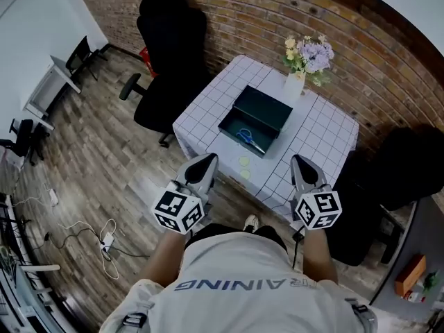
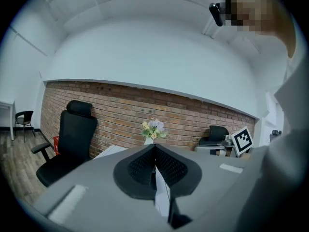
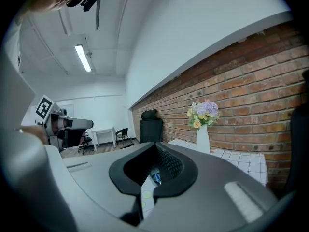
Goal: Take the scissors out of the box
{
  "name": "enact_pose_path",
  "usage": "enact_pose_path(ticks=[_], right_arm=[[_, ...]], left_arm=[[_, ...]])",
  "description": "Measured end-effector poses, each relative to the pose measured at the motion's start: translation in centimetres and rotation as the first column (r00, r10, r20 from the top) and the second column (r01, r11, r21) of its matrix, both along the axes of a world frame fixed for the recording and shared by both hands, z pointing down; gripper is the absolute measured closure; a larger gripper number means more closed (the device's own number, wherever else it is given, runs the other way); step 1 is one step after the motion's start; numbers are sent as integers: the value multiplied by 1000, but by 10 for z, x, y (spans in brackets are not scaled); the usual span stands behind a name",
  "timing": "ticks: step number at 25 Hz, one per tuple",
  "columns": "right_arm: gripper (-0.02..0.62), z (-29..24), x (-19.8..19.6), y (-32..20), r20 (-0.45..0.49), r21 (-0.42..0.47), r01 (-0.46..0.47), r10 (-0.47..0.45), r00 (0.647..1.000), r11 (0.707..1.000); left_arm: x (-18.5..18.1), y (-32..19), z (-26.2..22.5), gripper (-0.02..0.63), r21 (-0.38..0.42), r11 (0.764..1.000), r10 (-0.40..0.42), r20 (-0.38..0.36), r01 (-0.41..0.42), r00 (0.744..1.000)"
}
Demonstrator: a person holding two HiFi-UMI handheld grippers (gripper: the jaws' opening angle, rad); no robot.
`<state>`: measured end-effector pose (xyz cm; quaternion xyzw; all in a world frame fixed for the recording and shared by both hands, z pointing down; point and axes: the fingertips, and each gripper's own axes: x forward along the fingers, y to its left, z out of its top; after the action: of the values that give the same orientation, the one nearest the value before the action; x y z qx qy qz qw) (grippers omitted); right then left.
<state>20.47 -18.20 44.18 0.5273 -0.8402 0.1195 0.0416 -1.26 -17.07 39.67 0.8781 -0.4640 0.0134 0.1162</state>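
A dark green box (image 1: 264,109) stands open on the table (image 1: 326,127) with the white checked cloth. Blue-handled scissors (image 1: 244,136) lie inside it on the near side. Both grippers are held short of the table's near edge, apart from the box. My left gripper (image 1: 207,161) points at the table's near left corner, its jaws together and nothing between them. My right gripper (image 1: 300,161) points at the near right part, also shut and empty. In the left gripper view the left gripper (image 2: 155,148) shows its pads meeting; in the right gripper view the right gripper (image 3: 155,147) looks the same.
A white vase of flowers (image 1: 304,61) stands behind the box by the brick wall. A black office chair (image 1: 170,54) is left of the table, another dark chair (image 1: 402,165) to its right. Two pale round marks (image 1: 244,162) lie near the table's front edge. Cables (image 1: 104,241) trail on the wooden floor.
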Motion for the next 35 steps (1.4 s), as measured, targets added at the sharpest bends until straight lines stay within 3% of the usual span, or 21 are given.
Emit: enact_pose_path(ticks=[5,10,15,20,25,29,33,35], right_arm=[[580,4,13,-26,29,2,4,-4,1000,1000],[580,9,6,-47,12,-12,13,-13,1000,1000],[580,40,-30,-72,-7,-108,40,-41,999,993],[580,50,-70,-106,-2,-150,-25,25,1000,988],[580,54,-90,-153,-66,-175,-102,92,994,979],[580,62,-99,-168,-116,-204,-154,132,984,967],[576,89,-99,-156,-178,-309,-176,125,976,935],[553,106,-100,-155,-197,-366,-160,92,976,917]], left_arm=[[13,-26,5,603,-12,1000,1,38,0,999],[12,-53,12,603,-31,999,15,29,-14,999],[1,-94,25,603,-56,996,76,24,-75,997],[-24,-146,39,603,-85,983,165,27,-162,986],[-40,-203,43,603,-74,964,259,28,-257,965],[-37,-227,60,603,-104,934,346,26,-342,938],[-19,-236,74,603,-139,895,428,9,-423,904],[-15,-240,79,603,-151,887,441,0,-436,897]])
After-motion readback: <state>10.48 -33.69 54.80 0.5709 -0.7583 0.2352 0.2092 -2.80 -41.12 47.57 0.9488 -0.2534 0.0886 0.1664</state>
